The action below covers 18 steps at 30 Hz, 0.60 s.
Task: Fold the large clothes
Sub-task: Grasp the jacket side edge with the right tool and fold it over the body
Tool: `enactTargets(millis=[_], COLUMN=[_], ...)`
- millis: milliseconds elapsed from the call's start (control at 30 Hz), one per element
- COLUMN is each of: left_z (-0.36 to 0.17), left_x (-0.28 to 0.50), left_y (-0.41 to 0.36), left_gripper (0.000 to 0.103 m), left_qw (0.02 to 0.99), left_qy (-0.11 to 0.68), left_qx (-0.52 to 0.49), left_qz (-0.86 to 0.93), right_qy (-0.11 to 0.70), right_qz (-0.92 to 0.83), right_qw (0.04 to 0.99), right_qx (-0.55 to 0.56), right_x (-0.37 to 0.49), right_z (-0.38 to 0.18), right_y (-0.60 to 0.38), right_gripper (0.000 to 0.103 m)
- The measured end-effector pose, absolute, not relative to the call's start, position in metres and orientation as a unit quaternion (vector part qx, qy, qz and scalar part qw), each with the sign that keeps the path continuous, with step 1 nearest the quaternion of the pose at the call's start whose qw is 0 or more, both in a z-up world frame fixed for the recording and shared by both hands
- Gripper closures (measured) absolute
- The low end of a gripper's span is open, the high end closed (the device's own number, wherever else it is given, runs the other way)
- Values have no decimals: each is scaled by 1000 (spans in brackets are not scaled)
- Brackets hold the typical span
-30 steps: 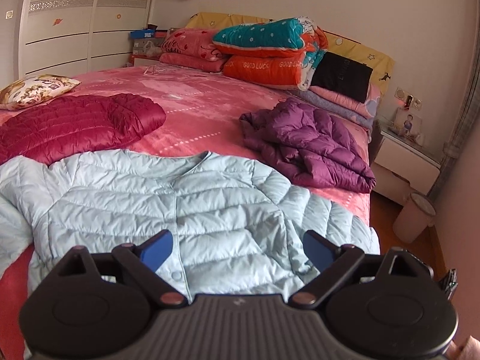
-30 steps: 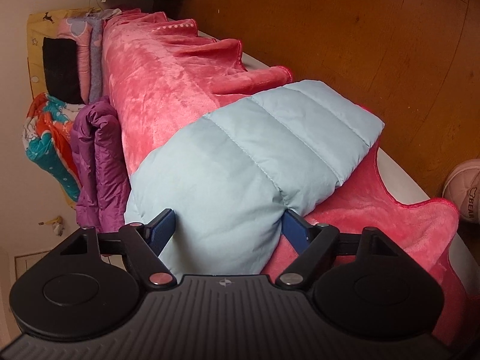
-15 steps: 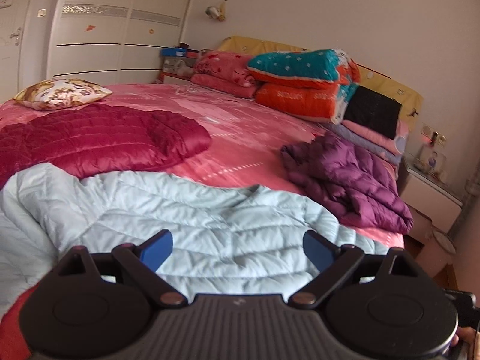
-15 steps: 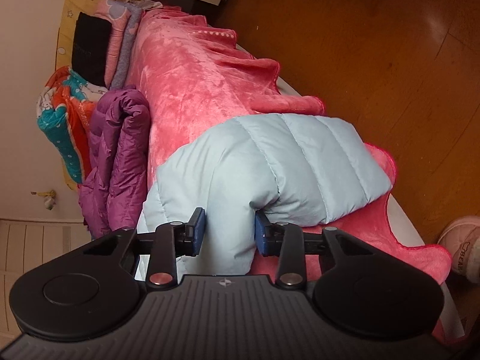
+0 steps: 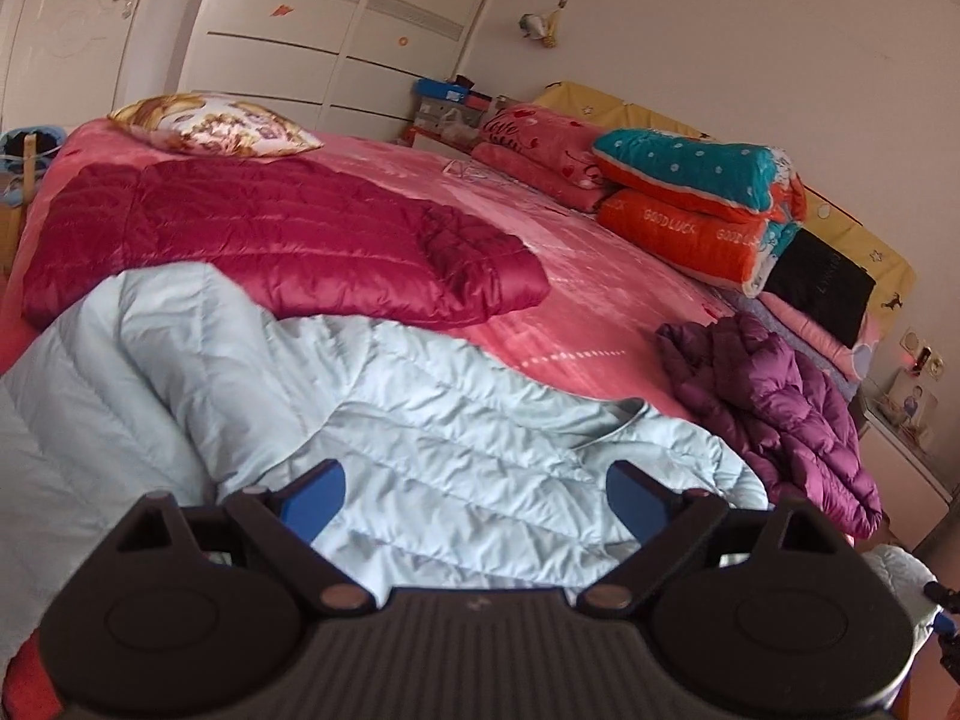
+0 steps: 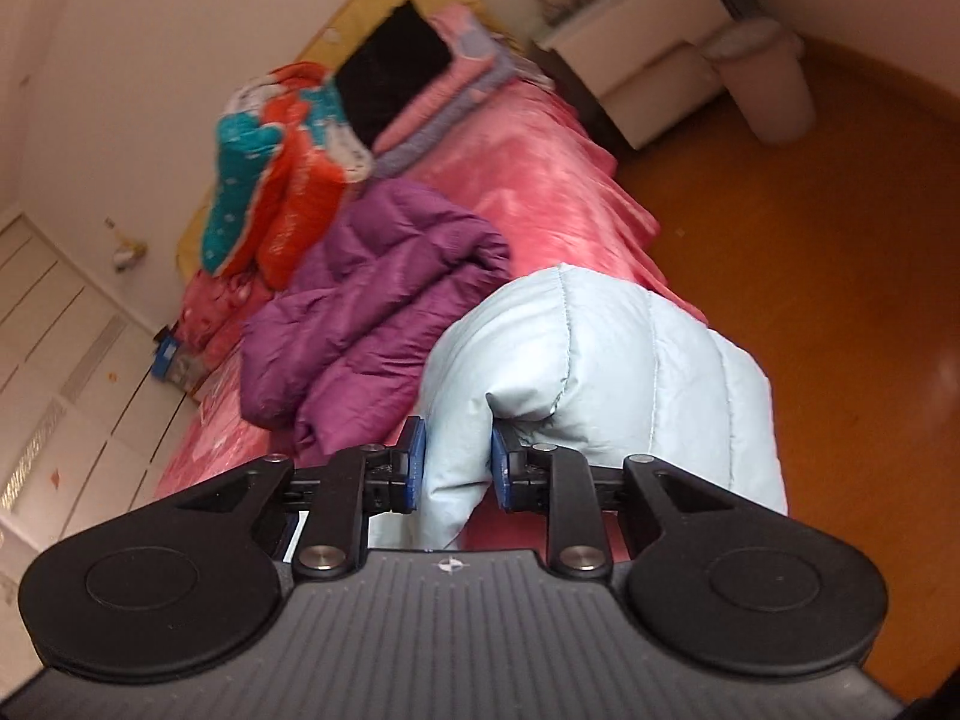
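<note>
With our right claw closing on a sleeve of the pale blue jacket, now lifted off the bed beside the purple jacket, and our left claw wide open, empty, the fold begins.

The quilted pale-blue down jacket is smooth cloth with a faint sheen; the glossy crimson quilted jacket lies on plush pink bedding; the orange wood floor shines.

far left: floral square pillow | far right: stacked teal and orange quilts | far: white panelled wardrobe | right: pale round bin
</note>
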<state>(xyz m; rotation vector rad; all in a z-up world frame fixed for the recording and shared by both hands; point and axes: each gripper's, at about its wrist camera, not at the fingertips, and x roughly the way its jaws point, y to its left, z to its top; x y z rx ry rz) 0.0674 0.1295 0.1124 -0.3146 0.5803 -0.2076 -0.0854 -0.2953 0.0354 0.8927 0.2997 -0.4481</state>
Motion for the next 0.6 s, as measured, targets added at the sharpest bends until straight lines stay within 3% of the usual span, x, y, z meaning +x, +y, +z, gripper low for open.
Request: enactTargets(millis=[600], left_z=[103], left_x=[83], left_y=[180], left_gripper=[9], left_qw=[939], left_qy=[269], left_qx=[-200], left_qz=[-80], right_qy=[133], right_qz=[-68], right_qw=[966], right_qx=[213], right_x=[-21], right_z=[131], right_y=[-168], right_gripper=[79])
